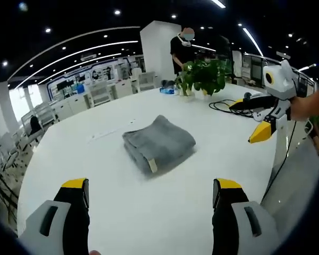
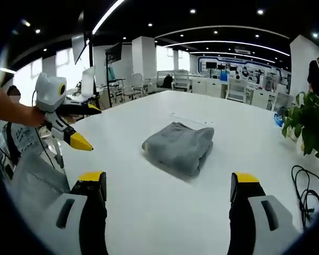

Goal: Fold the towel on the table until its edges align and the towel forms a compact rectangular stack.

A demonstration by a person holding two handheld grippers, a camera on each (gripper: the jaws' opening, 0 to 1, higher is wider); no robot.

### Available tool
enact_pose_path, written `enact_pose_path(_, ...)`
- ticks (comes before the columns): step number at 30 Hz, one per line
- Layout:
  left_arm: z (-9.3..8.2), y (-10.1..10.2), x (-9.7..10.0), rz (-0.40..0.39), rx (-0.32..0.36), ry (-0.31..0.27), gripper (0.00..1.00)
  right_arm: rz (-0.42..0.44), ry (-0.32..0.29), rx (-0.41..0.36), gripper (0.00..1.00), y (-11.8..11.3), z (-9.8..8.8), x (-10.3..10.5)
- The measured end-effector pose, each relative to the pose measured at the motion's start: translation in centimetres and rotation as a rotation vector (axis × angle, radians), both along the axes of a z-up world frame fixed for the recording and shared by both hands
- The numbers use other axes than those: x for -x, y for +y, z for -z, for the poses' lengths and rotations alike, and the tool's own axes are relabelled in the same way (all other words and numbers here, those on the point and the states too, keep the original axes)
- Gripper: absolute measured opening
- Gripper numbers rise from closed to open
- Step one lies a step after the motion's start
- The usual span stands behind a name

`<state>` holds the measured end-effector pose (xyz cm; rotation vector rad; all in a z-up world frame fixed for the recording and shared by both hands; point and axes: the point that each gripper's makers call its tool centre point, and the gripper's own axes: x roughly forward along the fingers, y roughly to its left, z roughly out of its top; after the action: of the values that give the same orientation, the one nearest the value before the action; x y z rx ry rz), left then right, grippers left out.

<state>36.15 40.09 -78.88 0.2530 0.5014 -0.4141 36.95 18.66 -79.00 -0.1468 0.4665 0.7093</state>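
Lying folded on the white tabletop [image 1: 149,212] ahead of both wide-open, empty grippers, left gripper [image 1: 151,191] and right gripper [image 2: 170,183], the grey towel [image 1: 158,143] shows its label in the left gripper view.

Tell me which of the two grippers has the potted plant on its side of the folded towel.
The right gripper: the potted plant stands beside the grey towel on its side, while the left gripper hangs opposite, off the table edge.
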Motion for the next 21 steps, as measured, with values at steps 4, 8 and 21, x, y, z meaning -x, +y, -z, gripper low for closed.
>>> enact_pose_path(4, 0.9, 0.2, 0.7, -0.015, -0.003, 0.004, 0.99, 0.023, 0.011, 0.004, 0.98, -0.6, 0.9, 0.4)
enact_pose_path(8, 1.4, 0.7, 0.7, -0.041, -0.009, 0.004, 0.99, 0.044, 0.019, 0.008, 0.97, -0.8, 1.5, 0.5)
enact_pose_path(21, 2.8, 0.7, 0.4, -0.068, -0.009, -0.008, 0.99, 0.028, 0.001, -0.009, 0.98, -0.6, 1.8, 0.9)
